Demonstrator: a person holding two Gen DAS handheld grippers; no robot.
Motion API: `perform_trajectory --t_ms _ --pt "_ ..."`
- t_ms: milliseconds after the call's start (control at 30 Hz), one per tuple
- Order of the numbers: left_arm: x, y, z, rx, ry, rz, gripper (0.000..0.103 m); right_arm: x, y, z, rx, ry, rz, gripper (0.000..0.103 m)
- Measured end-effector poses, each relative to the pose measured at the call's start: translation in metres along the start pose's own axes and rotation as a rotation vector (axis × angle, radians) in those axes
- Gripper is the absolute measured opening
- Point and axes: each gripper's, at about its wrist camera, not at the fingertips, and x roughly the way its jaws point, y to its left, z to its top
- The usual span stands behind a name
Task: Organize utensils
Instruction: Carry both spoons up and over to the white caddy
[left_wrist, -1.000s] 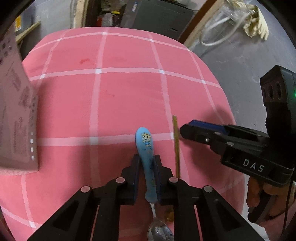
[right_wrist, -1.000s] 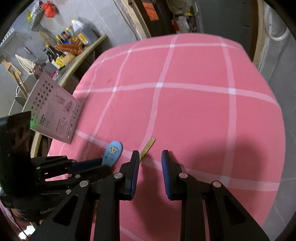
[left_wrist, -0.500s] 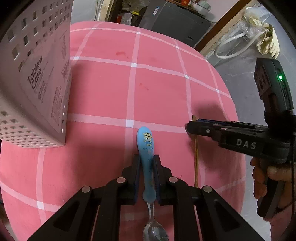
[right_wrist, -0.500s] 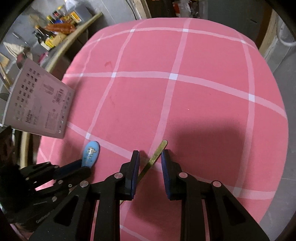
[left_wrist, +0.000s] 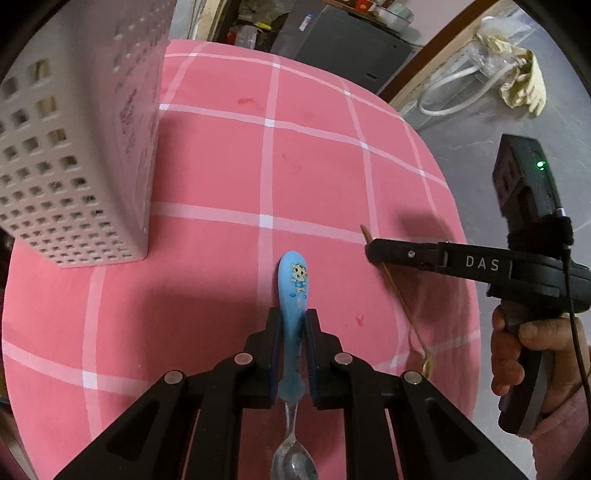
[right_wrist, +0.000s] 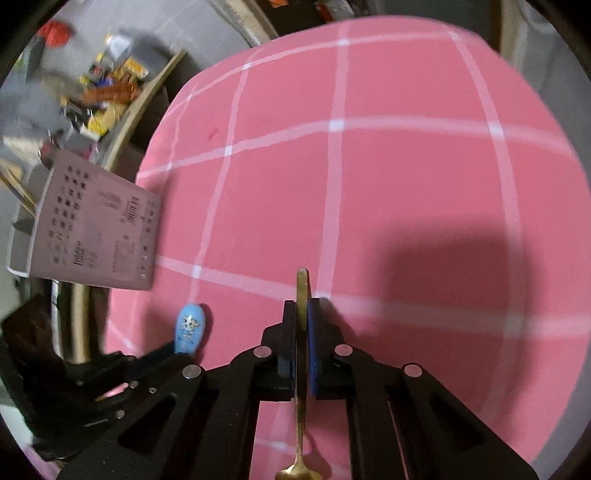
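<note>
My left gripper (left_wrist: 292, 321) is shut on a spoon with a blue cartoon handle (left_wrist: 293, 295); its metal bowl points back at the camera. It is held above the pink checked tablecloth (left_wrist: 314, 166). My right gripper (right_wrist: 302, 314) is shut on a thin gold utensil (right_wrist: 302, 291), handle pointing forward. In the left wrist view the right gripper (left_wrist: 373, 249) stands to the right, with the gold utensil (left_wrist: 399, 295) hanging down from it. The white perforated utensil holder (left_wrist: 74, 155) stands at the left, close by; it also shows in the right wrist view (right_wrist: 96, 229).
The round table's edge drops to grey floor on the right (left_wrist: 498, 122). A dark cabinet (left_wrist: 343, 40) stands behind the table. Clutter (right_wrist: 107, 85) lies on a shelf at the far left in the right wrist view.
My right gripper has closed on the gold utensil and raised it off the cloth. My left gripper, still holding the blue spoon, has moved nearer the white holder.
</note>
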Motion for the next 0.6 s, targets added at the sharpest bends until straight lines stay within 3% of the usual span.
perform_trajectory --t_ms 233,433,600 --pt "-0.011 0.002 -0.006 0.006 -0.021 -0.024 0.011 -0.005 0.007 -0.033 0.053 -0.045 0.069 0.005" --pt "-0.029 -0.002 -0.009 0.061 -0.088 -0.044 0.011 -0.028 -0.002 -0.062 0.055 -0.183 0.098 0.005" --pt "-0.046 -0.005 -0.012 0.11 -0.119 -0.046 0.011 -0.043 -0.001 -0.073 0.053 -0.247 0.098 0.005"
